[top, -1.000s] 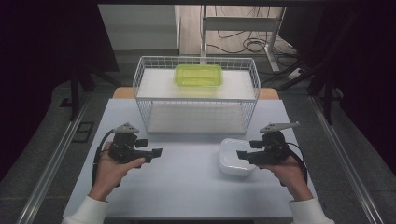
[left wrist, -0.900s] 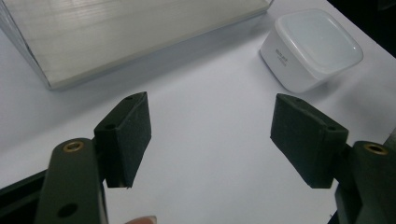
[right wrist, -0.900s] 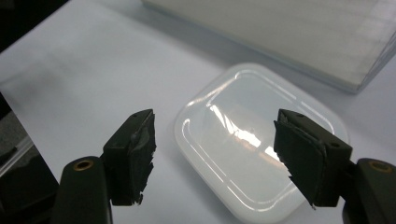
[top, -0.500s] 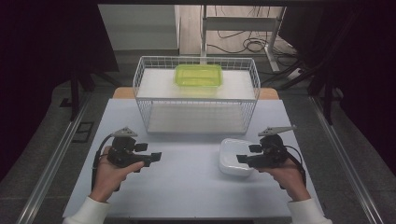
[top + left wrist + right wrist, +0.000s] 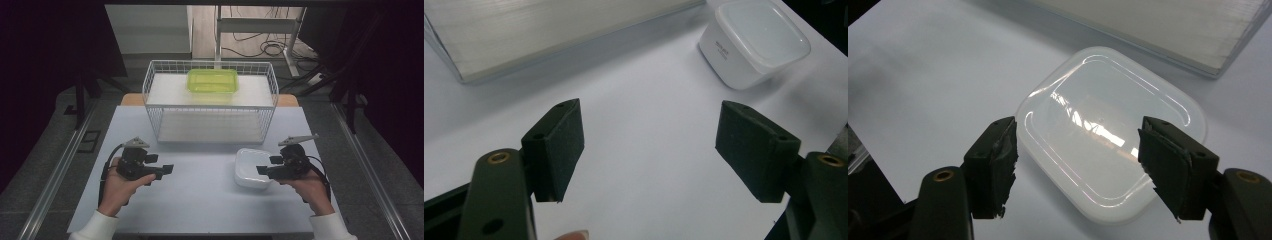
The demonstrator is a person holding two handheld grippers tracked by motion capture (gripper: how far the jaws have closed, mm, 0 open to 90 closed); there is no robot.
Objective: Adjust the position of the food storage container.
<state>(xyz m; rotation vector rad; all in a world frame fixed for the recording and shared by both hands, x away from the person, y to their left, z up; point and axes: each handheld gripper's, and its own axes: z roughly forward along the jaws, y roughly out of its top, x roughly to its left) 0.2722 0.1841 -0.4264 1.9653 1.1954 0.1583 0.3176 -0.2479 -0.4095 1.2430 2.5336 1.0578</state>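
Note:
A white lidded plastic container (image 5: 247,164) sits on the white table (image 5: 200,205) at the right. My right gripper (image 5: 263,168) hovers at its right edge, pointing left. In the right gripper view the container (image 5: 1108,125) lies under and between the wide-apart jaws of the right gripper (image 5: 1078,160), and the pads do not press on it. My left gripper (image 5: 168,170) is at the left of the table, pointing right. In its own view the left gripper (image 5: 649,145) is open over bare table, with the container (image 5: 756,42) farther off.
A white wire basket (image 5: 150,95) stands at the back middle of the table. A lime-green lidded container (image 5: 212,80) rests on its upper shelf. Dark floor, table legs and cables lie beyond the table.
Both hands have dropped slightly toward the near edge. The right gripper stays at the white container's right side. Nothing was taken hold of.

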